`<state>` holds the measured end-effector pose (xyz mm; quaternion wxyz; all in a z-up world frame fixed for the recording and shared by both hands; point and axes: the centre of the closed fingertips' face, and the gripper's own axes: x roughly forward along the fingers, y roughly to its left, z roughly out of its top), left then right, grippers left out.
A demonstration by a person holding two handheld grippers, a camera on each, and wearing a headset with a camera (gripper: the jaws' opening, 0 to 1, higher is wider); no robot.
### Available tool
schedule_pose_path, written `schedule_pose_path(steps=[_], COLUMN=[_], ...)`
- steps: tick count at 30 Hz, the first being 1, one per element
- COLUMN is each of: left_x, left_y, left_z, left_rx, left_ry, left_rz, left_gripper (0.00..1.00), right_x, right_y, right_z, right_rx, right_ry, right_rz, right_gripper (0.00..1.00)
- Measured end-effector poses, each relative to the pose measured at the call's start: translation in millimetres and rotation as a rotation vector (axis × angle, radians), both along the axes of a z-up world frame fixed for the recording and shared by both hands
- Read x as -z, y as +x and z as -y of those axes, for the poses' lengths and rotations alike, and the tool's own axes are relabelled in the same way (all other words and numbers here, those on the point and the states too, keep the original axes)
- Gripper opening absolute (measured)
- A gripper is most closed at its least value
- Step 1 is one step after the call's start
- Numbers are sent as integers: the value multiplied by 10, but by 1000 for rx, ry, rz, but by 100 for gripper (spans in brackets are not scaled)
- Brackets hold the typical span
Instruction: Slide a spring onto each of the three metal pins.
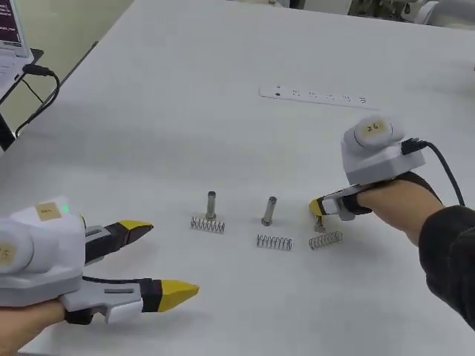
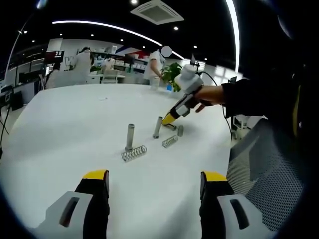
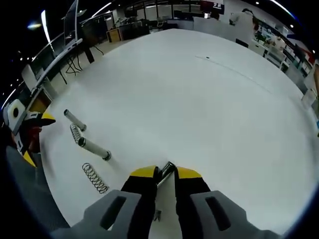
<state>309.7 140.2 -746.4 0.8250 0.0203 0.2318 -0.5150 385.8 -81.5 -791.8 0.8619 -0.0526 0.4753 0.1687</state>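
Note:
Two metal pins [image 1: 211,205] [image 1: 269,211] stand upright on the white table [image 1: 223,133]. A spring lies in front of each: left spring [image 1: 207,225], middle spring [image 1: 274,242], right spring [image 1: 325,239]. My right gripper [image 1: 318,208] is at the right, shut on the third pin [image 3: 166,172], which shows between its yellow fingertips [image 3: 144,173] and is low over the table. My left gripper [image 1: 159,258] is at the near left, open and holding nothing, well short of the left pin [image 2: 130,137] and its spring [image 2: 133,153].
A white power strip [image 1: 313,95] lies farther back on the table. A laptop [image 1: 11,37] and a black cable [image 1: 37,81] are at the far left edge. People stand beyond the table in the left gripper view.

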Motion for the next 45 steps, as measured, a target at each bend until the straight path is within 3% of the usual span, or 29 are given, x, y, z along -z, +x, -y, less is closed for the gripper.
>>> schedule_pose_path(steps=[11,20,32,45], left_x=[2,-10,-13,-26], left_y=[-11,-5,-2,-4], left_z=[0,-2,10,16], left_rx=[4,2,6,8], left_ry=[-1,-7,-8,-11], left_rz=[-2,-3,-7,-5], left_gripper=[70,69,67,67], right_x=[14,22,-16,-245], right_y=[48,62,26,-43], right_z=[1,23,29,11], right_rx=[15,-2,-3,-2], right_ry=[-37,-107,-81,-39], right_rz=[-34,-34,-15,54], right_gripper=[10,7,6,5])
